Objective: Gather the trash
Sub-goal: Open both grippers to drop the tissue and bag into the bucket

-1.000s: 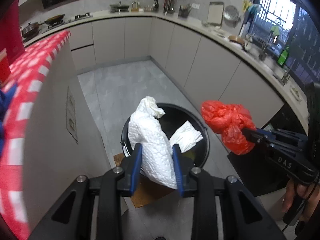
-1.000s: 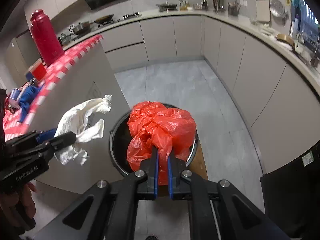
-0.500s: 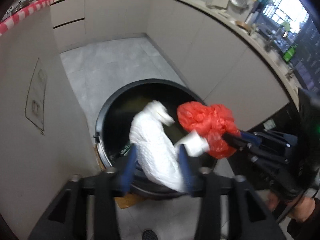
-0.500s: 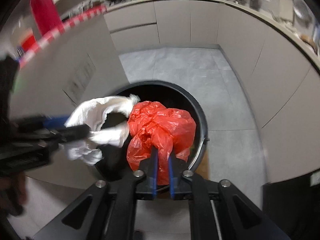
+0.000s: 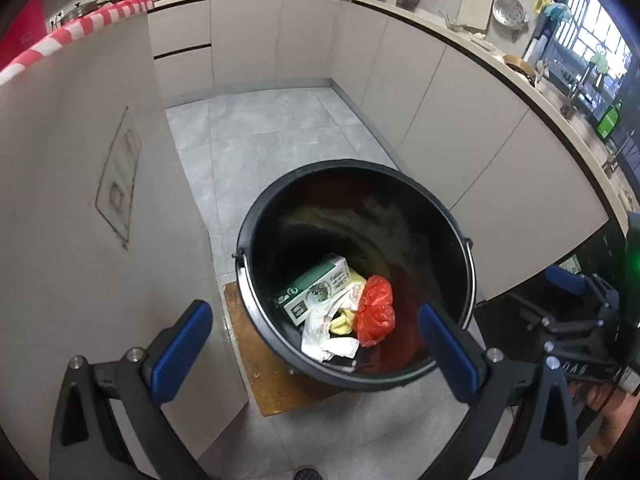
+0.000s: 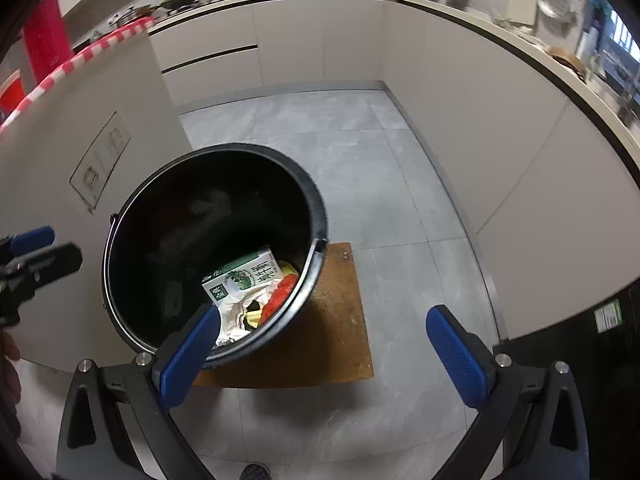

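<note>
Both grippers hang over a black bucket [image 5: 460,236] that stands on a brown board [image 6: 340,340] on the grey tiled kitchen floor [image 5: 256,128], beside a pale cabinet side panel [image 5: 60,200]. The left gripper [image 5: 316,344] has just been opening and its blue-padded jaws now stand wide apart with nothing between them; the white paper [image 5: 326,332] it carried lies crumpled at the bottom of the bucket. The right gripper [image 6: 324,344] has likewise just been opening, its jaws wide and empty, and the red plastic bag [image 5: 374,310] lies in the bucket too, touching the white paper on its right side. Next to them in the bucket is a green and white carton [image 5: 316,292], lying tilted, with something yellow [image 5: 340,322] showing between the paper and the bag. In the right wrist view the left finger's pad overlaps the bucket's near rim, while the other reaches out over the board and floor. At the right edge of the left wrist view the right gripper appears from the side, with part of a hand [image 5: 604,400] gripping its handle. Counters with kitchenware run along the back wall, and a red and white checked cloth [image 5: 80,28] edges the top of the cabinet
</note>
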The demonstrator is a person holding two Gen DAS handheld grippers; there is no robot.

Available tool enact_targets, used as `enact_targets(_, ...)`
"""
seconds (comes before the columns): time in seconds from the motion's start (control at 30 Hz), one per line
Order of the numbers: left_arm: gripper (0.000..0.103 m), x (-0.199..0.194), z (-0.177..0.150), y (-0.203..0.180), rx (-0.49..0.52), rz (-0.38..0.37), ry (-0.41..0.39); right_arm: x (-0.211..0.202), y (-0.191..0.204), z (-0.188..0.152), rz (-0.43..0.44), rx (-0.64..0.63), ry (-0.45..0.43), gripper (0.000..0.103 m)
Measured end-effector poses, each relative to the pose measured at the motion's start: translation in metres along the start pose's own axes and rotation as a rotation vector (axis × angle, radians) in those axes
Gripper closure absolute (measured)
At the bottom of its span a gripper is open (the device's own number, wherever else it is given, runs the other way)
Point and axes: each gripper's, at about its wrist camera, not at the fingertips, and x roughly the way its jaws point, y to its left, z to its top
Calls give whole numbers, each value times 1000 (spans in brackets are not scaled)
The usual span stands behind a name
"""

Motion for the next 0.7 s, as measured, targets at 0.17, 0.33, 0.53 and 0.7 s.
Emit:
enact_targets(0.17, 0, -28, 6, -6, 6, -3, -21, -35, -1, 4, -16, 42, -33, 0)
enact_targets(0.33, 0, -69, 14, -18, 20, -40, -43, -82, 2, 13, -24, 82, -95, 0)
enact_targets(0.53, 0, -130, 20, -25, 70, -19, -131, -136, 12, 23, 5, 117, -174, 0)
enact_targets(0.7, 0, -162, 20, -4, 45, 57, -172, -168, 40, 34, 15, 86, -175, 0)
